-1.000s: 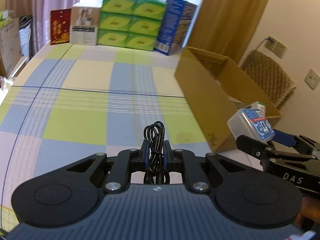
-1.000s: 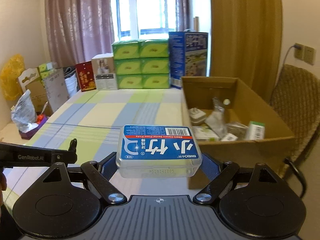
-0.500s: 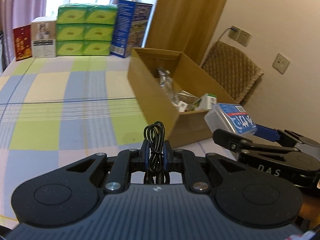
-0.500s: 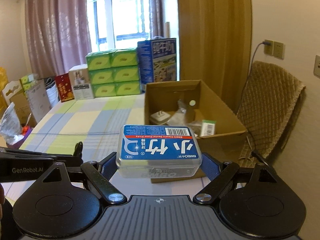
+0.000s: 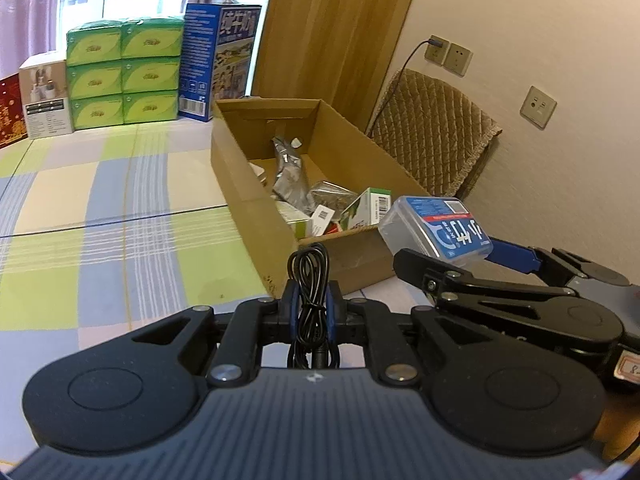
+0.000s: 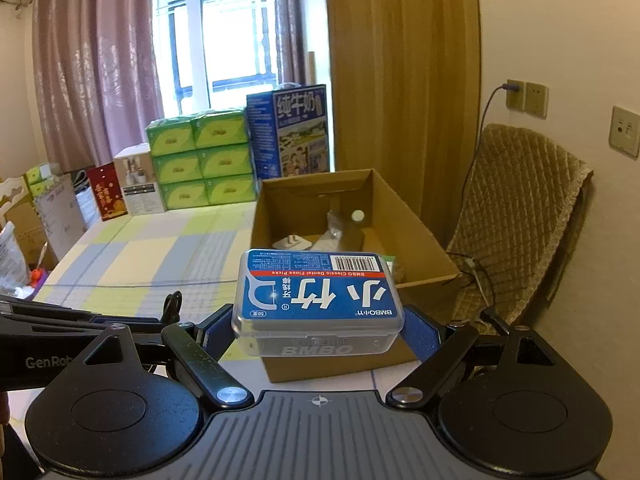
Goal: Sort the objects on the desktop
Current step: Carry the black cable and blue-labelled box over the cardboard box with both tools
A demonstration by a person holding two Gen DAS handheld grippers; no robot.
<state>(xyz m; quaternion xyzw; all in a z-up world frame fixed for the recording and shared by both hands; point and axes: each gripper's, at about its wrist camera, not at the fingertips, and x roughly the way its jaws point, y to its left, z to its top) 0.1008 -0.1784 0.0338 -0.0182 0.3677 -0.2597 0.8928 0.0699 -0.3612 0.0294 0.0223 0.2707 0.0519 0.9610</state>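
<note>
1. The left gripper [image 5: 311, 312] has its jaws clenched on a coiled black cable [image 5: 309, 276]. The bundle stands upright in the narrow gap between them, with its loop poking out above the blue pads and its lower end hanging down behind.
2. The right gripper [image 6: 318, 330] grasps a clear plastic dental floss box [image 6: 318, 294] with a blue label. The box lies flat, label up, spanning the wide gap from one blue pad to the other, each short end pressed by a pad.
3. In the left wrist view the floss box [image 5: 436, 228] is held up in the air just beside the near right corner of the cardboard box [image 5: 256, 200], apart from the tabletop.
4. The cardboard box [image 6: 404, 216] stands open on the checked tabletop [image 5: 100, 216] and holds a silver pouch [image 5: 286, 172], a small green-and-white carton [image 5: 368, 206] and other packets.
5. Both grippers hover near the box's front end, side by side.
6. Green tissue packs [image 6: 200, 164] and a blue milk carton box [image 6: 290, 132] are stacked at the far end.
</note>
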